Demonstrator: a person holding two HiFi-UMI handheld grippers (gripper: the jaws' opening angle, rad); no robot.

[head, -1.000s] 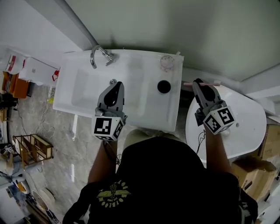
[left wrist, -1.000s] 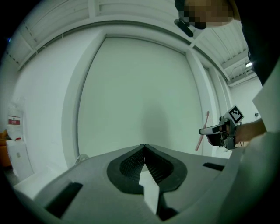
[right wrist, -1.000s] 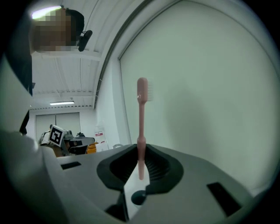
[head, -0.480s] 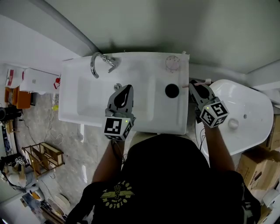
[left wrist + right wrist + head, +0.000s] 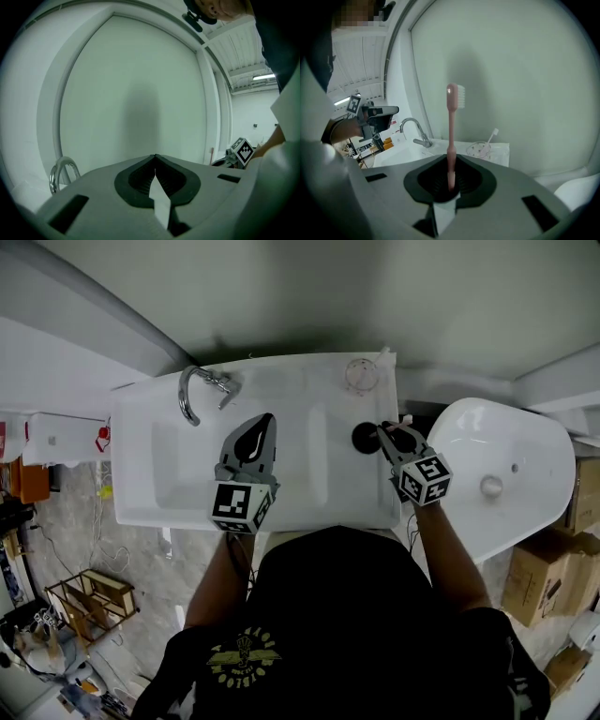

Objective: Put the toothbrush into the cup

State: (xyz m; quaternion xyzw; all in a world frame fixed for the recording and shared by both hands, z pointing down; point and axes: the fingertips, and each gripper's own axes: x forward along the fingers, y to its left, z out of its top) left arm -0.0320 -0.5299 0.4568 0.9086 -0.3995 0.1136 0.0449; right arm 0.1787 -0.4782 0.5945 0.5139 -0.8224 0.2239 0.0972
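Observation:
My right gripper (image 5: 383,432) is shut on the lower handle of a pink toothbrush (image 5: 451,136), which stands upright with its white bristles at the top. In the head view its fingertips sit at the right rim of a black cup (image 5: 363,437) on the right side of the white sink (image 5: 300,486). The cup is hidden in the right gripper view. My left gripper (image 5: 264,420) hangs over the basin, shut with nothing in it; its tips (image 5: 155,158) meet in the left gripper view.
A chrome tap (image 5: 190,390) curves over the sink's back left. A clear spotted cup (image 5: 361,374) holding a white toothbrush (image 5: 492,137) stands at the back right corner. A white rounded fixture (image 5: 511,486) and cardboard boxes (image 5: 539,568) lie to the right.
My right gripper has come down and to the left with the toothbrush, from over the white fixture to the black cup. The left gripper has shifted a little over the basin.

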